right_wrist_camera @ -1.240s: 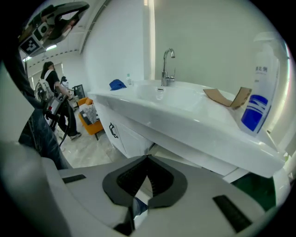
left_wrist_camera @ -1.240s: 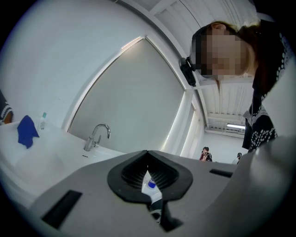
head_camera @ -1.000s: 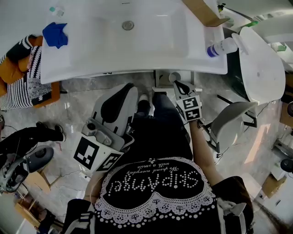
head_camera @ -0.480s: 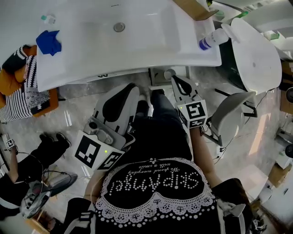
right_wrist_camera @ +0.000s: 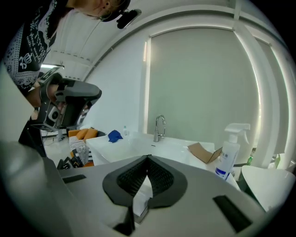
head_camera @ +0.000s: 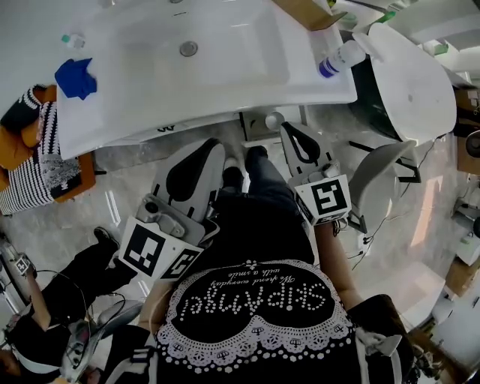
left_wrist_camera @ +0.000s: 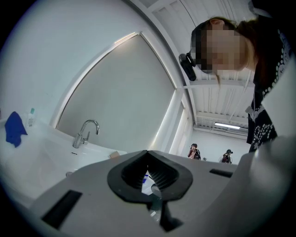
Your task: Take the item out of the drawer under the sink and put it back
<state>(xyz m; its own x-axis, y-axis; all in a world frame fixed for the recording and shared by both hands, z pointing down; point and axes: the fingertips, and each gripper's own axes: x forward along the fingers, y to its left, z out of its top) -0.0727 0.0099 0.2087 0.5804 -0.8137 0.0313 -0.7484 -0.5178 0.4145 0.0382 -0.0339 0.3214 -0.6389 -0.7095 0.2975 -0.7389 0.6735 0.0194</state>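
The white sink (head_camera: pixel 225 94) runs across the top of the head view. Under its front edge a pale cabinet part (head_camera: pixel 255 127) shows, with a small round thing (head_camera: pixel 274 120) I cannot identify. My left gripper (head_camera: pixel 215 144) points at the sink front, its jaws shut and holding nothing. My right gripper (head_camera: pixel 289 129) is held up beside it, just below the sink edge, also shut and holding nothing. In the left gripper view the left gripper (left_wrist_camera: pixel 148 152) has its black pads together, and in the right gripper view the right gripper (right_wrist_camera: pixel 148 158) has its pads together above the sink (right_wrist_camera: pixel 152 144).
On the sink are a blue cloth (head_camera: pixel 75 79), a spray bottle (head_camera: pixel 337 58), a cardboard box (head_camera: pixel 304 11) and a tap (right_wrist_camera: pixel 159 127). A white toilet (head_camera: pixel 409 82) stands at the right. Striped and orange cushions (head_camera: pixel 30 150) lie at the left. Another person (head_camera: pixel 52 307) crouches at lower left.
My right gripper has risen toward the sink edge and looms larger in the head view. The left gripper has stayed put. The crouching person at lower left has shifted.
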